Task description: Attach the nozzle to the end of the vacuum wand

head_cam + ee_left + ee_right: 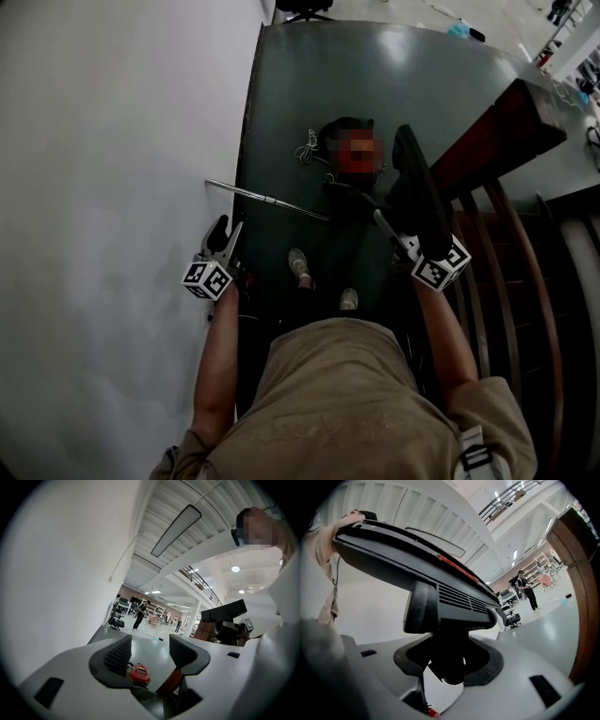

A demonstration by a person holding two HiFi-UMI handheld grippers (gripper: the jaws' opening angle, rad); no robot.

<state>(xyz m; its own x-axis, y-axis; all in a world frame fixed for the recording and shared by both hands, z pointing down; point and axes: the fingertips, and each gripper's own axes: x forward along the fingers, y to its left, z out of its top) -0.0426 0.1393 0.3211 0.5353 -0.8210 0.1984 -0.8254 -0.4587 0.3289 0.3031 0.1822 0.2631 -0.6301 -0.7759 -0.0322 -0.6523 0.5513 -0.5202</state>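
A thin metal vacuum wand (267,199) lies on the grey floor, running from the white wall toward the middle. Just past it sits the dark and red vacuum body (349,141) (138,673), partly under a mosaic patch. A long black floor nozzle (417,192) (417,559) is held up by my right gripper (398,234) (449,660), which is shut on the nozzle's neck. The nozzle hangs to the right of the wand, apart from it. My left gripper (225,234) (151,651) is open and empty, near the wall just short of the wand.
A white wall (112,187) fills the left. A dark wooden stair rail (511,244) runs along the right. A coiled cable (307,148) lies by the vacuum body. My feet (300,267) stand on the grey floor (375,66). Far off are a person and office chairs (115,620).
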